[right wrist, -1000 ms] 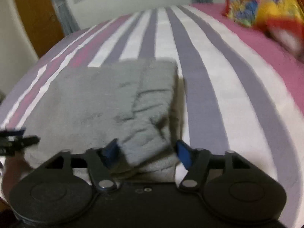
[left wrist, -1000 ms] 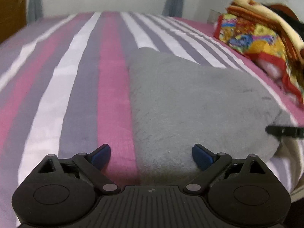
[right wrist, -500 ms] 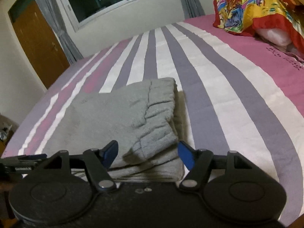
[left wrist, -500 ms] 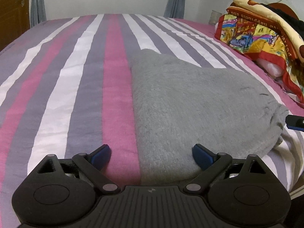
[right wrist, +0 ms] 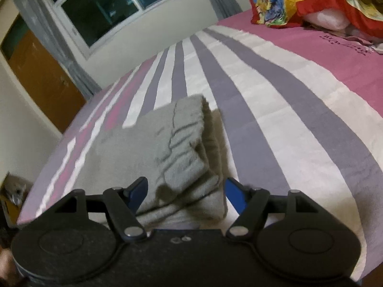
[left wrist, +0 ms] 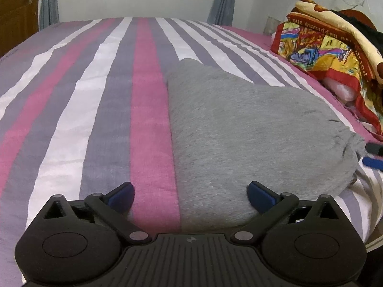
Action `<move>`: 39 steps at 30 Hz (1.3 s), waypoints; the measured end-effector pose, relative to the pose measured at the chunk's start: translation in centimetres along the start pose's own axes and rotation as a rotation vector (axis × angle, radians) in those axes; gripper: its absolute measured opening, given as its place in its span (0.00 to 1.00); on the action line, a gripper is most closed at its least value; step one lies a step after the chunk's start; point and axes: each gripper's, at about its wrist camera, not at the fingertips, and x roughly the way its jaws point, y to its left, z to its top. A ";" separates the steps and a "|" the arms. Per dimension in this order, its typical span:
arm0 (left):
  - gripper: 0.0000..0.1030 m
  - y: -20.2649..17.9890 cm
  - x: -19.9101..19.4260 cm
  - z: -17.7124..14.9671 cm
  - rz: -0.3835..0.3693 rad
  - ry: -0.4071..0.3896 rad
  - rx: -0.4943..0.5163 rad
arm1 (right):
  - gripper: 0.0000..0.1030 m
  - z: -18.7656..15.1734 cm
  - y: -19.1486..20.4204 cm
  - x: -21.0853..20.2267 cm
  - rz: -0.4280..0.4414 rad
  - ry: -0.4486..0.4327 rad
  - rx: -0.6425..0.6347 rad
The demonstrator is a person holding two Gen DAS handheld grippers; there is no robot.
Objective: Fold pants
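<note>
Grey knitted fleece pants [left wrist: 251,129], folded into a thick rectangular stack, lie on the striped pink, white and purple-grey bedsheet [left wrist: 71,110] near the bed's front edge. In the left wrist view the black left gripper with blue pads [left wrist: 190,197] hovers over the stack's left border: its left pad stands above the purple-grey and pink stripes, its right pad above the grey cloth. Its jaws have just been opening and now stand spread wide; the fleece's edge lies below the gap, and neither pad presses on it. To the right, the stack's gathered end reaches the tips of the right gripper at the frame edge. Further right, a multicoloured printed blanket over a pillow [left wrist: 330,55] rests at the bed's head. In the right wrist view the black right gripper with blue pads [right wrist: 185,195] straddles the ribbed corner of the pants [right wrist: 167,153], pads flanking the layered cloth with a visible gap on either side, released. Behind: 1 wooden door [right wrist: 40,79] and 1 dark window [right wrist: 112,7].
</note>
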 end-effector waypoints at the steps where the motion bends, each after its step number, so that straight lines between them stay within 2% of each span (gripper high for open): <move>1: 1.00 0.1 0.1 0.0 -0.001 0.000 0.000 | 0.65 0.3 0.0 -0.2 0.005 -0.028 0.003; 2: 1.00 0.1 0.1 0.0 -0.001 0.001 -0.001 | 0.64 0.5 0.1 -0.1 0.007 -0.044 0.006; 4: 1.00 -0.1 -0.1 0.1 0.002 -0.002 0.004 | 0.50 0.8 0.2 0.3 0.001 -0.045 -0.002; 5: 1.00 -0.2 -0.1 0.1 0.006 -0.005 0.012 | 0.40 1.0 0.1 0.8 0.000 -0.023 -0.012; 7: 1.00 -0.2 -0.1 0.1 0.006 -0.006 0.005 | 0.33 0.8 0.2 1.8 -0.038 0.017 -0.040; 9: 1.00 -0.2 -0.2 0.1 0.003 -0.003 -0.005 | 0.21 0.7 0.2 1.2 -0.031 -0.014 -0.070; 11: 1.00 -0.2 -0.3 0.0 0.004 -0.007 0.002 | 0.19 0.8 0.3 0.5 -0.017 -0.027 -0.086; 13: 1.00 -0.2 -0.4 -0.1 0.001 -0.006 0.000 | 0.19 0.7 0.6 0.1 -0.028 -0.022 -0.133; 16: 1.00 -0.1 -0.3 -0.1 -0.005 -0.001 -0.007 | 0.19 0.1 -0.2 1.8 -0.104 0.060 -0.132; 19: 1.00 -0.3 -1.0 0.2 0.019 -0.009 0.010 | 0.26 0.7 -0.7 0.3 -0.044 0.020 -0.014; 21: 1.00 -0.4 -2.1 0.2 0.037 -0.043 0.024 | 0.39 0.8 -1.1 -0.8 0.021 0.001 0.065; 23: 1.00 0.1 -3.1 -0.1 0.033 -0.076 0.005 | 0.46 0.7 -1.7 -1.0 0.064 0.009 0.128; 26: 1.00 1.2 -3.1 -0.6 0.058 -0.078 -0.040 | 0.46 0.1 -3.1 0.2 0.144 0.086 0.258; 29: 1.00 2.6 -2.2 -0.9 0.027 -0.046 -0.127 | 0.46 -0.4 -3.7 2.6 0.170 0.174 0.358; 32: 1.00 3.3 -1.6 -0.9 0.008 -0.030 -0.165 | 0.43 -0.3 -4.1 4.1 0.170 0.188 0.428; 33: 1.00 3.3 -1.4 -1.0 0.006 -0.027 -0.166 | 0.36 -0.2 -3.9 4.2 0.153 0.190 0.427; 37: 1.00 3.3 -1.1 -1.2 0.004 -0.022 -0.151 | 0.28 -0.2 -1.7 2.2 0.150 0.135 0.270; 39: 1.00 3.4 -1.1 -1.4 -0.004 -0.022 -0.151 | 0.25 -1.0 -2.7 2.8 0.128 0.172 0.282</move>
